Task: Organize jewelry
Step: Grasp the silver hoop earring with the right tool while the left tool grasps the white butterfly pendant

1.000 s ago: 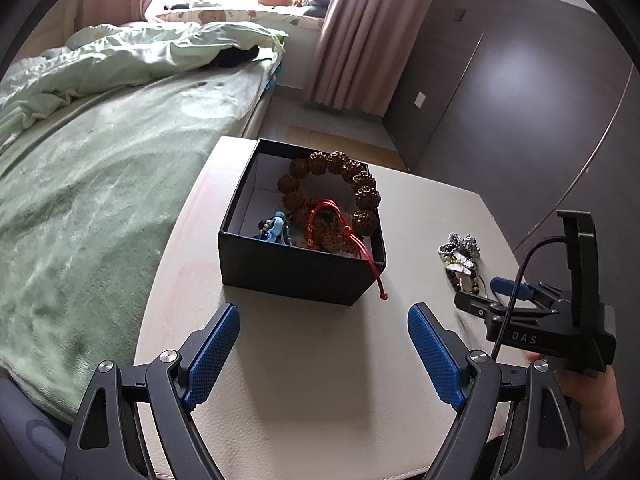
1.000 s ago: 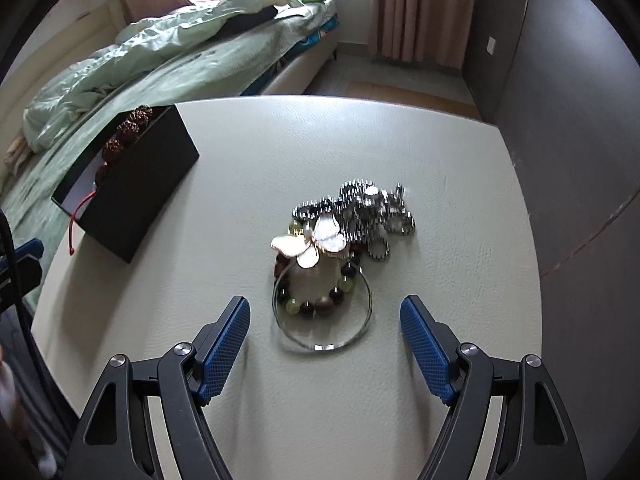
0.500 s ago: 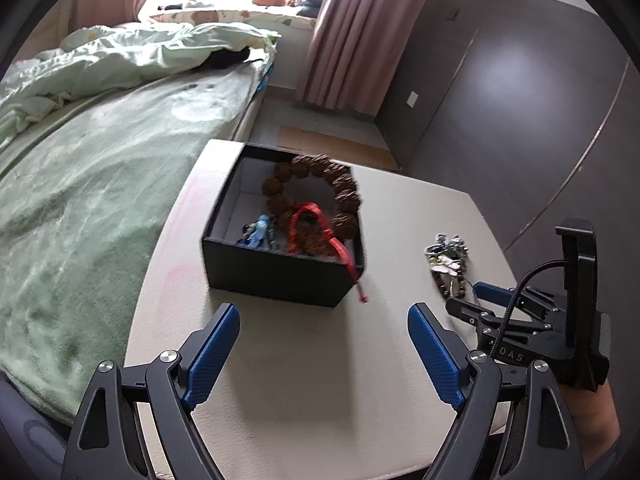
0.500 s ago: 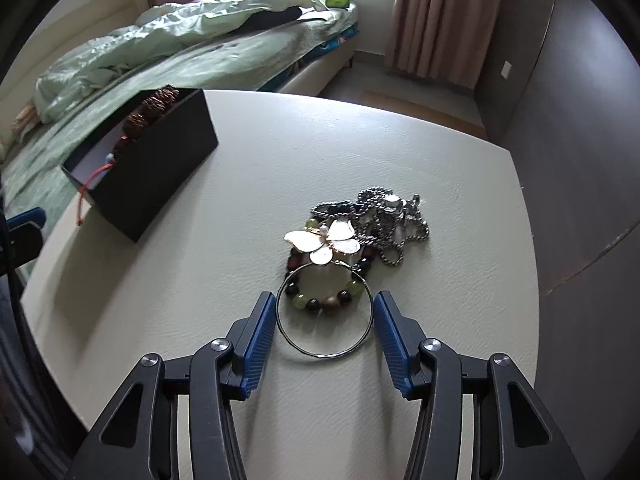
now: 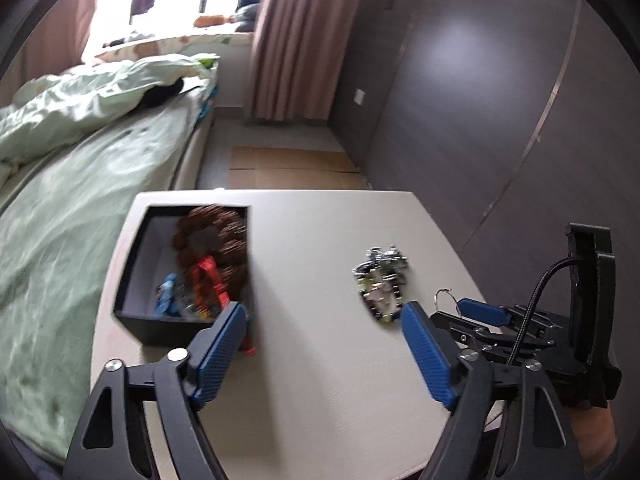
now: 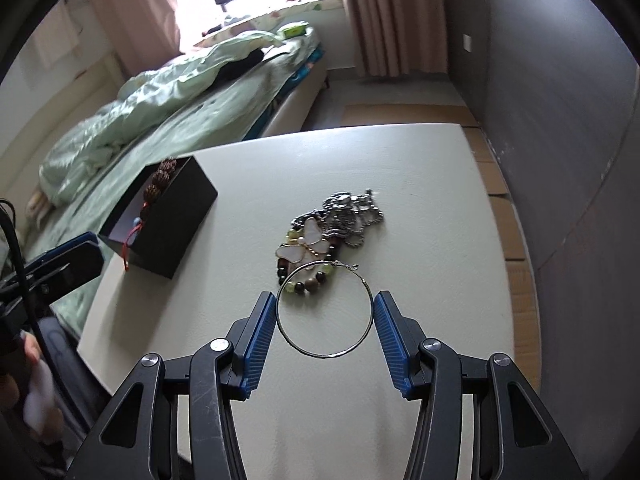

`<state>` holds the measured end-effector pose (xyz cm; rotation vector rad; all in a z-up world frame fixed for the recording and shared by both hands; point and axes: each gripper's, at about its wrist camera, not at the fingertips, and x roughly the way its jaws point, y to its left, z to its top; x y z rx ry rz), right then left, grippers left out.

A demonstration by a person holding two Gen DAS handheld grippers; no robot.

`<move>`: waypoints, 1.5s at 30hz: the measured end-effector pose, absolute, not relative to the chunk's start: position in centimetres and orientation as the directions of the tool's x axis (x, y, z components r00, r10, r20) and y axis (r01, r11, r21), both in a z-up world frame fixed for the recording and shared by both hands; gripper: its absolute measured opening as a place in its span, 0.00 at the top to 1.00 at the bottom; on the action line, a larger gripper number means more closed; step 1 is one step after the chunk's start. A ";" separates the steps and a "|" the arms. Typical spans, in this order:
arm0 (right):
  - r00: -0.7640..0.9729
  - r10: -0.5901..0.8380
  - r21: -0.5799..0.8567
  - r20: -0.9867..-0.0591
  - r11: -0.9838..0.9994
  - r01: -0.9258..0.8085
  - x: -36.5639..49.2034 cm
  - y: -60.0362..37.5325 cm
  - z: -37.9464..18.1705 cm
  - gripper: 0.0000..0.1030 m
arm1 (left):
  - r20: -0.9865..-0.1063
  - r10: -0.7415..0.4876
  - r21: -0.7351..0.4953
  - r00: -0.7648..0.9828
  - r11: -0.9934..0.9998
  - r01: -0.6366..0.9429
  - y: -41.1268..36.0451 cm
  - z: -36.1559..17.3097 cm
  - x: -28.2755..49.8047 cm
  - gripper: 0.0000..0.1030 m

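Observation:
My right gripper (image 6: 325,326) is shut on a large silver hoop (image 6: 362,290), held between the blue pads and lifted off the table. Behind it a jewelry pile (image 6: 332,226) lies on the white table (image 6: 420,208): a butterfly pendant, a bead bracelet and silver chains. A black box (image 6: 176,216) at the left holds a brown bead bracelet and a red cord. In the left wrist view the box (image 5: 160,328) sits left of my open, empty left gripper (image 5: 322,344); the pile (image 5: 380,280) and the right gripper (image 5: 480,314) are at the right.
A bed with a green cover (image 5: 80,168) runs along the table's left side. A dark wall (image 5: 480,120) stands to the right. Cardboard (image 5: 288,168) lies on the floor beyond the table's far edge.
My right gripper closed on the silver hoop and lifted it off the pile. The left gripper swung to the right, so the box now sits further left in its view.

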<state>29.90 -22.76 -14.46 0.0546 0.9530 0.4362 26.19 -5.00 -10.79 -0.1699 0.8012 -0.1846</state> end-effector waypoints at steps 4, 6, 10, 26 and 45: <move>0.520 0.378 0.259 -0.766 0.922 -0.289 29.8 -24.3 -14.2 0.51 | -0.704 -0.264 -0.206 0.659 0.964 0.166 -6.8 -10.6 27.4 0.37; 0.524 0.372 0.274 -0.766 0.927 -0.257 30.0 -25.2 -14.3 0.51 | -0.714 -0.279 -0.200 0.642 0.960 0.196 -7.7 -11.0 28.3 0.43; 0.529 0.376 0.301 -0.761 0.926 -0.226 30.3 -26.3 -14.2 0.51 | -0.749 -0.294 -0.191 0.594 0.954 0.231 -9.5 -12.3 30.2 0.50; 0.528 0.384 0.319 -0.758 0.923 -0.212 30.7 -26.8 -14.1 0.51 | -0.809 -0.265 -0.142 0.524 0.954 0.264 -12.0 -16.8 34.5 0.68; 0.528 0.404 0.335 -0.747 0.915 -0.227 31.1 -26.1 -13.9 0.51 | -0.779 -0.245 -0.135 0.577 0.964 0.228 -9.9 -14.2 33.8 1.00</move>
